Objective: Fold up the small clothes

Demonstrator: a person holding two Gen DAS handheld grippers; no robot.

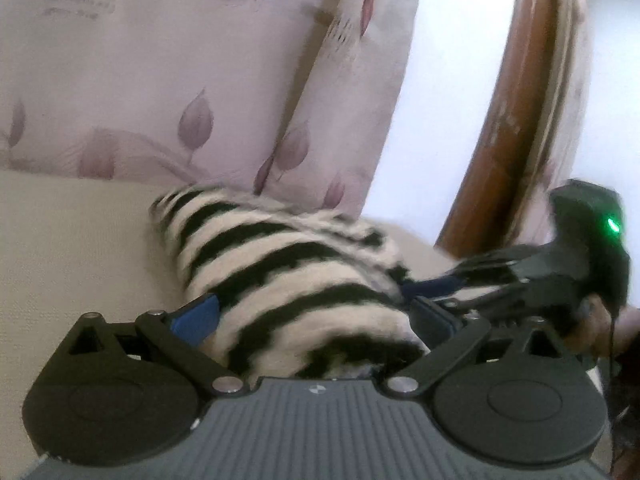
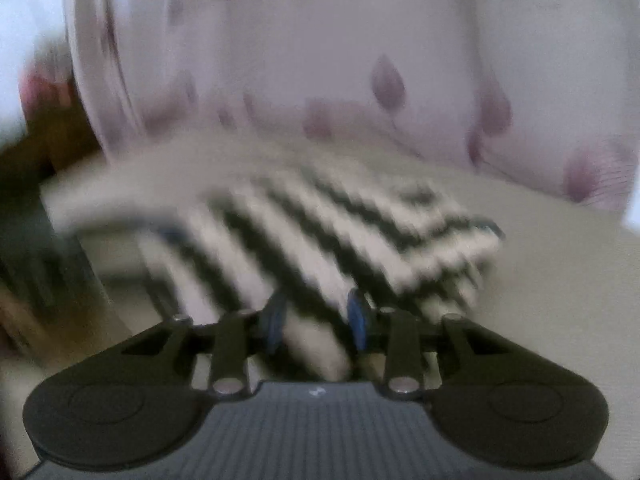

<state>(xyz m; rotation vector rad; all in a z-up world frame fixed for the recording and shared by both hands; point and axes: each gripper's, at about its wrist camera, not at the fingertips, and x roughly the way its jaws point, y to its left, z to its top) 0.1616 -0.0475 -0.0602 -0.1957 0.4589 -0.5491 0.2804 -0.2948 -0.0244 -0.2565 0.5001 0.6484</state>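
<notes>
Behind striped garment (image 1: 288, 276): leaf-print cushions (image 1: 132, 80), wooden frame (image 1: 508, 120).

left wrist: close, low over striped garment (image 1: 288, 276) | right wrist: same, blurred | shared: garment, leaf-print fabric (image 1: 160, 92)

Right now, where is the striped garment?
The black-and-white striped garment lies on the beige surface before the leaf-print curtain, between both grippers' fingers: left gripper, right gripper.
</notes>
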